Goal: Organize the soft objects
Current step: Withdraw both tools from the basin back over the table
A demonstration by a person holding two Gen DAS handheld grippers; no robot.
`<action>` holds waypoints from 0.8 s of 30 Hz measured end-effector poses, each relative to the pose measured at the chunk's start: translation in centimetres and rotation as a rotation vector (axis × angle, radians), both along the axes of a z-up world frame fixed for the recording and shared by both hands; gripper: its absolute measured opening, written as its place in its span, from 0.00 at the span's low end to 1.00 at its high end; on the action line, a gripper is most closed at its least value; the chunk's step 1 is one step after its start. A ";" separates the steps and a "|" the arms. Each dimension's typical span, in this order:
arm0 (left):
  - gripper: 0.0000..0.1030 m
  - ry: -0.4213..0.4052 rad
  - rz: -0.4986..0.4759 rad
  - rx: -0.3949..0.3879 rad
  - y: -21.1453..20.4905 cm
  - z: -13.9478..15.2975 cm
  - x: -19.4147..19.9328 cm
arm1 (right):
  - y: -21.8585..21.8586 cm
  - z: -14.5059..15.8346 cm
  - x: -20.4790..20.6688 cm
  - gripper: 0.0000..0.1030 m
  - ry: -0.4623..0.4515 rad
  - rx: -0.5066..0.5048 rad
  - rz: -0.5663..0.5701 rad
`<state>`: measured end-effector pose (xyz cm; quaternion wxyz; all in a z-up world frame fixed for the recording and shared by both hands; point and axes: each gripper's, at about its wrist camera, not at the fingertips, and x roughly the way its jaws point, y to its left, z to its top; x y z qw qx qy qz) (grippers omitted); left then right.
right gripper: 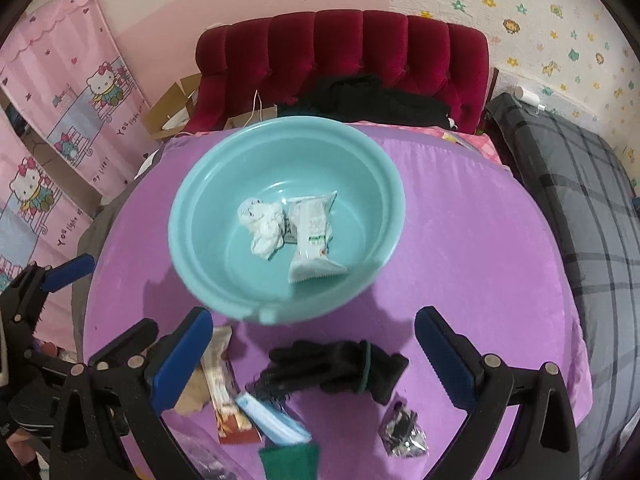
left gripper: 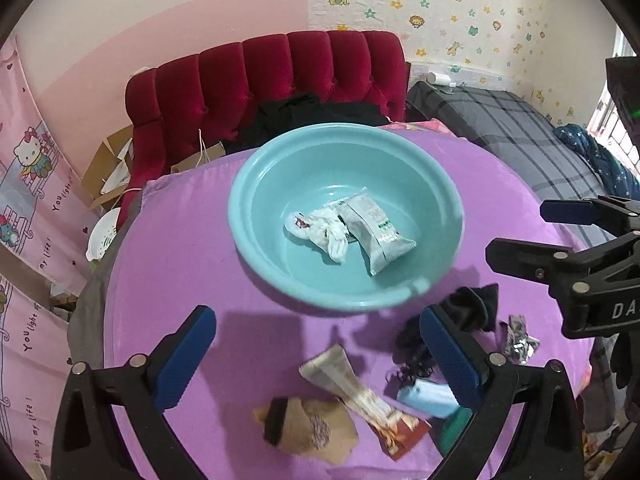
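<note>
Blue pads of the right tool stand spread as wide as they go with nothing between them, and directly under that gap lies the black glove, limp on the purple-covered bench, a green band round its cuff. Just nearer than the glove are a light blue pack and a green cloth; toward the right pad sits a crinkled silver wrapper, and by the left pad a long snack wrapper. Ahead of the tool the teal basin already holds a crumpled white cloth and a white sachet. The left tool is likewise wide open and empty, with a tan sock lying between its pads. I judge the glove light, floppy and unlikely to slip; pinching the thick cuff near the band should gather enough fabric, whereas the fingers would trail and may snag neighbouring wrappers. The foil pieces look slick and crushable.
</note>
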<state>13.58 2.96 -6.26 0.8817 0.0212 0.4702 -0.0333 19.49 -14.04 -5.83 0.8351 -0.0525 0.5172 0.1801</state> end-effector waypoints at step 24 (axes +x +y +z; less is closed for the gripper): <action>1.00 0.013 -0.001 0.000 0.4 -1.8 -11.5 | -1.8 -0.3 -11.2 1.00 -0.039 -0.031 0.044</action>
